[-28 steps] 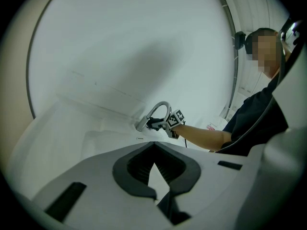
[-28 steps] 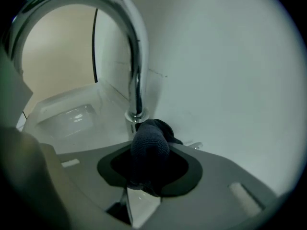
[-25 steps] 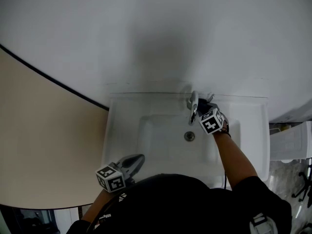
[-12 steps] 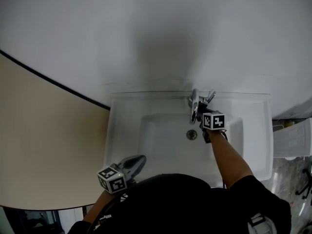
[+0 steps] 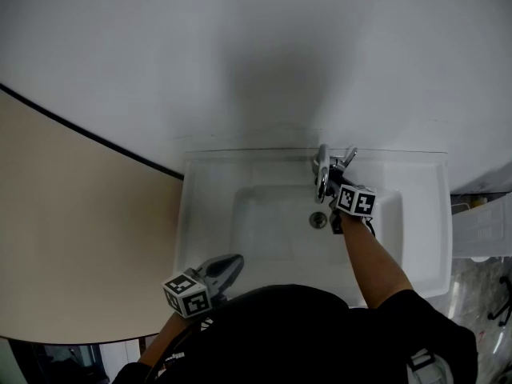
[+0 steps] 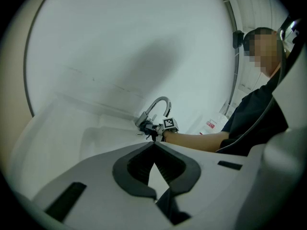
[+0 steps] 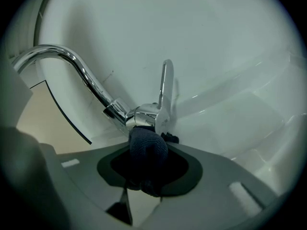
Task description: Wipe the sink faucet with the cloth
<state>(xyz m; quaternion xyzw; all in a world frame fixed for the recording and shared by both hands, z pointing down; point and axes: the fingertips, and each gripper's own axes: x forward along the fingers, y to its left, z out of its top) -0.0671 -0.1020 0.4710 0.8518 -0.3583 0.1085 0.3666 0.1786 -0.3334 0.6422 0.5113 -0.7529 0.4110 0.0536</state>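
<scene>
A chrome faucet (image 5: 323,170) stands at the back rim of the white sink (image 5: 416,238). In the right gripper view its curved spout (image 7: 72,61) arches to the left and its lever (image 7: 166,87) points up. My right gripper (image 5: 334,186) is shut on a dark cloth (image 7: 147,147), which is pressed against the faucet base (image 7: 140,117). My left gripper (image 5: 232,261) hangs over the sink's front left rim, shut with nothing in it. In the left gripper view the faucet (image 6: 158,107) and the right gripper (image 6: 156,131) sit far ahead of the left gripper (image 6: 154,144).
A drain (image 5: 318,219) lies in the basin below the spout. A beige surface (image 5: 80,238) with a dark edge borders the sink on the left. White items (image 5: 480,230) stand to its right. A pale wall (image 5: 256,62) rises behind.
My right gripper has turned a little at the faucet base, with the cloth still against it. The left gripper has stayed where it was.
</scene>
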